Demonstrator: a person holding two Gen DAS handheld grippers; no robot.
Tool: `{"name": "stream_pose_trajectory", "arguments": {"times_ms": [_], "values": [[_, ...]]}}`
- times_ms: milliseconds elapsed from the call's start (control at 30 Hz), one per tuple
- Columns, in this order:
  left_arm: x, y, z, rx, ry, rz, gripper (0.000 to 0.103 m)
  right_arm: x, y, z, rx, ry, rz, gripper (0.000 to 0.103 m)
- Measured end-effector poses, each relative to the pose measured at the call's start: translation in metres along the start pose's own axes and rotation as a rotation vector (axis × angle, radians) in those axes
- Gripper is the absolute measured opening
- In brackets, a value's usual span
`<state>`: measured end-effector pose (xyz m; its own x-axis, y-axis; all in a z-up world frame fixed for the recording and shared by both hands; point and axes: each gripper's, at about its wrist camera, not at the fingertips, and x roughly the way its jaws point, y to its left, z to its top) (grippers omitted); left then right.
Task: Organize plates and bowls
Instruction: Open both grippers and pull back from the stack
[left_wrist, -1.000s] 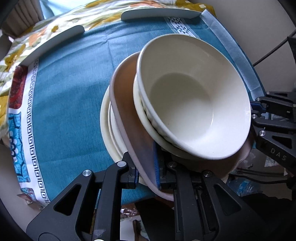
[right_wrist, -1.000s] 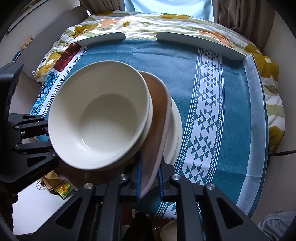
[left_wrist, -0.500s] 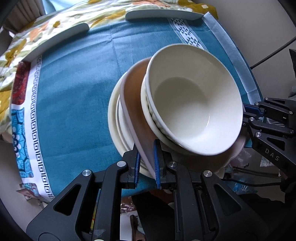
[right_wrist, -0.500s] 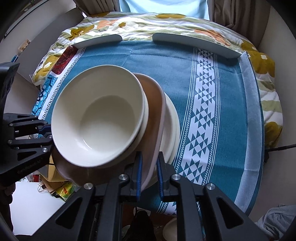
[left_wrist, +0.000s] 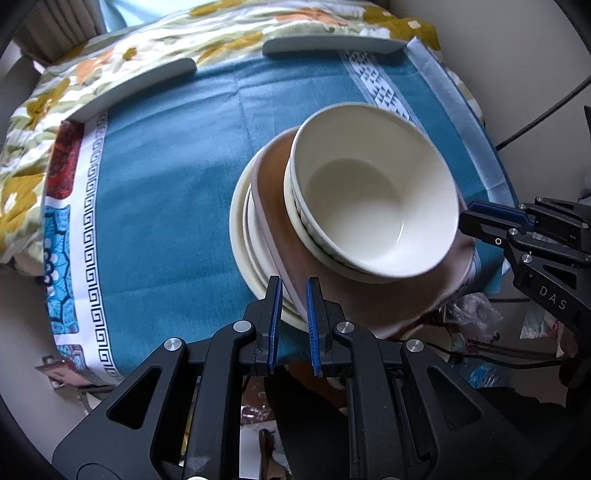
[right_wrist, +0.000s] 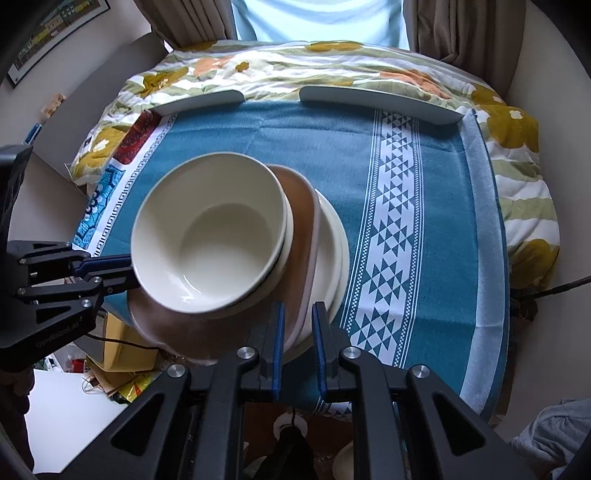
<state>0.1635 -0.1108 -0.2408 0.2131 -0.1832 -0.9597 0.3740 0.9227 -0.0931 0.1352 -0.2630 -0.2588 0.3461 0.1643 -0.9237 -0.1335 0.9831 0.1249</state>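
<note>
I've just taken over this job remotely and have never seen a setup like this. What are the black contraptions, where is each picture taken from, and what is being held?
There is no robot arm here. A person holds a pair of black tongs in each hand, and each pair carries a wide-angle camera looking along its two blue-padded fingers.

One picture comes from the left tongs, with the right tongs showing at its right edge. The other comes from the right tongs, with the left tongs showing at its left edge.

Both tongs are shut on opposite edges of a brown plate. On it sit two nested white bowls. White plates lie beneath it, but whether they are being lifted too is not clear.

Below is a table with a blue cloth, and a flowered quilt lies beyond it.
</note>
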Motion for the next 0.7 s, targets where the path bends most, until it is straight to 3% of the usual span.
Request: {"name": "stream_pose_trajectory", "arguments": {"times_ms": [200,300,400,533,600,633,667,700], "values": [[-0.027,-0.005,-0.008,-0.03,-0.085,-0.025,0.01,-0.017,-0.001,-0.007,0.018,-0.051,0.017,0.013],[-0.056,-0.014,-0.021,-0.038,-0.178,-0.009,0.01,-0.042,0.001,-0.012,0.005,-0.114,0.019,0.013],[-0.107,-0.027,-0.038,-0.039,-0.365,0.018,0.01,-0.085,0.009,-0.017,-0.018,-0.218,0.012,0.013],[-0.189,-0.051,-0.072,-0.017,-0.684,0.087,0.01,-0.149,0.02,-0.026,-0.035,-0.387,-0.009,0.017],[-0.213,-0.06,-0.083,0.0,-0.775,0.123,0.01,-0.177,0.026,-0.032,-0.03,-0.474,-0.018,0.052],[-0.226,-0.063,-0.089,0.0,-0.821,0.15,0.01,-0.192,0.029,-0.035,-0.024,-0.522,-0.017,0.087],[-0.232,-0.063,-0.092,-0.003,-0.838,0.161,0.01,-0.203,0.033,-0.038,-0.018,-0.565,-0.018,0.101],[-0.239,-0.062,-0.095,-0.012,-0.853,0.162,0.01,-0.217,0.037,-0.043,-0.013,-0.624,-0.023,0.101]]}}
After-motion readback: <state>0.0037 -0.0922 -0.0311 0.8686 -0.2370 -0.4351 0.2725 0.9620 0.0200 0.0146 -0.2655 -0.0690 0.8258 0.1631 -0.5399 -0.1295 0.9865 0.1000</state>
